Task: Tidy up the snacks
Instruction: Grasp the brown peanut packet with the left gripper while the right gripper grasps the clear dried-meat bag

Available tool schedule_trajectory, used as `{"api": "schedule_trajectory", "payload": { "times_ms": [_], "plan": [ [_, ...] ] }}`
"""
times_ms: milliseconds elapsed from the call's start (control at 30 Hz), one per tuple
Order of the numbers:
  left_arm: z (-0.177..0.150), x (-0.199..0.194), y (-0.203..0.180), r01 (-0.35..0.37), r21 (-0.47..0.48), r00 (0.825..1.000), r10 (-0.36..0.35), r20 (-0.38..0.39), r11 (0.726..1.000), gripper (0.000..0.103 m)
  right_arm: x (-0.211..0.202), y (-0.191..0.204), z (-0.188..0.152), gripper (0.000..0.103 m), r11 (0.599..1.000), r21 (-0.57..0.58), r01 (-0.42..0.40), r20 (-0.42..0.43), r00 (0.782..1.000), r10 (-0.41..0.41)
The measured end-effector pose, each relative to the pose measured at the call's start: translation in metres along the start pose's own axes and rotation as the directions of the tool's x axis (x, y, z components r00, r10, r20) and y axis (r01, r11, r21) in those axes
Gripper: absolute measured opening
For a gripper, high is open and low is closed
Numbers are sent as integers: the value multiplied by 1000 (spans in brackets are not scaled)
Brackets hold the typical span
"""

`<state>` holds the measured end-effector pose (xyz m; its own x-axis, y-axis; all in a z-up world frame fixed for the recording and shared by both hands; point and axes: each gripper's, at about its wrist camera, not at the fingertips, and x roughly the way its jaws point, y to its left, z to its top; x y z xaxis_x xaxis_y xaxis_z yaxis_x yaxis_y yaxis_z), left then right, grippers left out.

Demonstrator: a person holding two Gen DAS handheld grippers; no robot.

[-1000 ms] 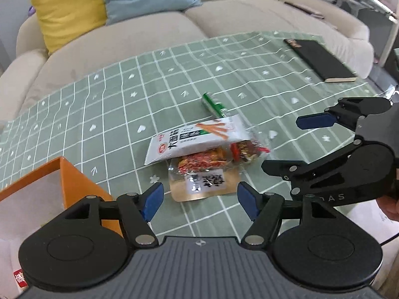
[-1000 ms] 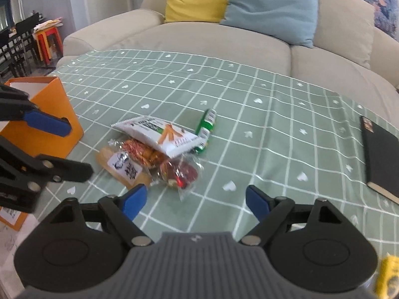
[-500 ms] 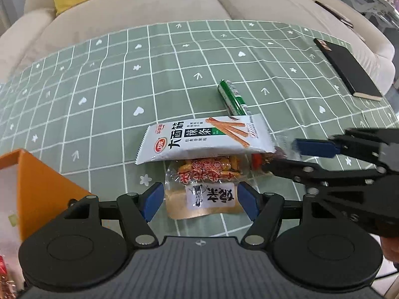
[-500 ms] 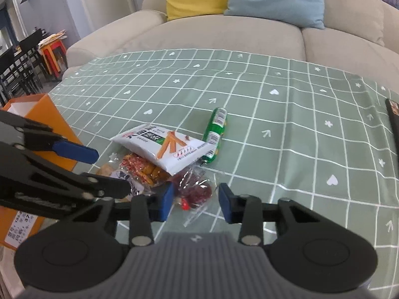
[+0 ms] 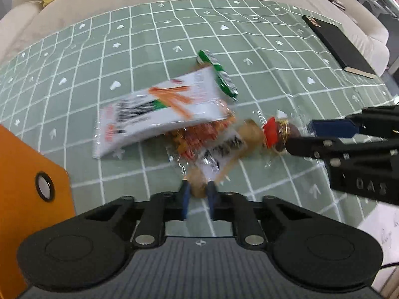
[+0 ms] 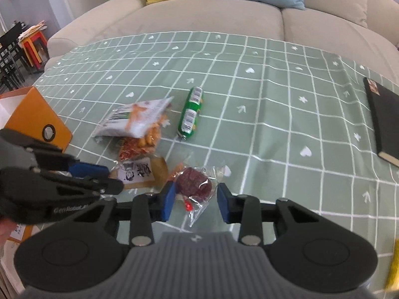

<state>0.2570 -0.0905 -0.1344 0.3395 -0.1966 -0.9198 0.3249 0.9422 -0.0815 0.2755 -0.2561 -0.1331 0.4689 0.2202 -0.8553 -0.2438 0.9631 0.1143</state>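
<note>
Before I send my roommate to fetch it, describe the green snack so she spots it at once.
On the green checked tablecloth in front of the beige sofa, look just right of the snack pile. The green sausage-shaped stick lies alone there, the only tube-shaped, green-wrapped snack; the others are flat packets.

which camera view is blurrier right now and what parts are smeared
Left wrist view: motion blur smears the white snack bag and tan packet pinched by the left hand-held gripper. Right wrist view: sharper; green sausage reads clearly, with fisheye bending at the edges.
</note>
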Motion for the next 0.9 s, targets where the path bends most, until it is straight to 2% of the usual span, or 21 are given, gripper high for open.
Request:
{"api": "schedule_trajectory", "payload": {
  "times_ms": [100, 233, 367, 400, 467, 533, 600, 633, 733, 800, 900],
  "plan": [
    [-10, -4, -7, 53, -6, 999, -53, -9, 999, 0, -4, -4, -4, 34, 1000, 24, 10, -16, 1000, -10],
    [-26, -9, -19, 100, 33, 995, -100, -11, 994, 0, -9, -10, -10, 34, 998, 54, 17, -30, 999, -15],
    [-34, -19, -22, 77, 53, 997, -77, 2, 996, 0, -10, -14, -14, 34, 996, 88, 9, -36, 999, -6],
    [-34, -22, -21, 72, 53, 997, -73, 19, 996, 4, -10, -14, -14, 34, 996, 90, 9, -31, 999, -6],
    [-32, -30, -17, 49, 56, 997, -53, 60, 997, 19, -11, -14, -13, 36, 996, 89, 4, -21, 1000, -2],
    [-22, -33, -10, 31, 31, 997, -33, 71, 999, 50, -9, -13, -10, 37, 997, 78, -1, -9, 1000, 2],
    [-13, -35, -4, 36, -33, 996, -33, 89, 999, 71, -8, -10, -9, 45, 999, 51, 7, 3, 1000, -8],
    [-8, -36, 1, 49, -76, 994, -41, 105, 996, 78, -7, -9, -9, 49, 999, 41, 12, 8, 1000, -12],
    [8, -30, 12, 76, -211, 993, -54, 110, 975, 87, -1, -9, -8, 50, 999, 40, 0, -4, 1000, 0],
    [18, -23, 14, 71, -287, 994, -44, 99, 955, 87, 5, -10, -9, 51, 999, 51, -9, -17, 1000, 10],
    [33, -10, 13, 37, -352, 996, -5, 91, 935, 87, 9, -12, -8, 50, 998, 64, -10, -13, 1000, 11]
  ]
}}
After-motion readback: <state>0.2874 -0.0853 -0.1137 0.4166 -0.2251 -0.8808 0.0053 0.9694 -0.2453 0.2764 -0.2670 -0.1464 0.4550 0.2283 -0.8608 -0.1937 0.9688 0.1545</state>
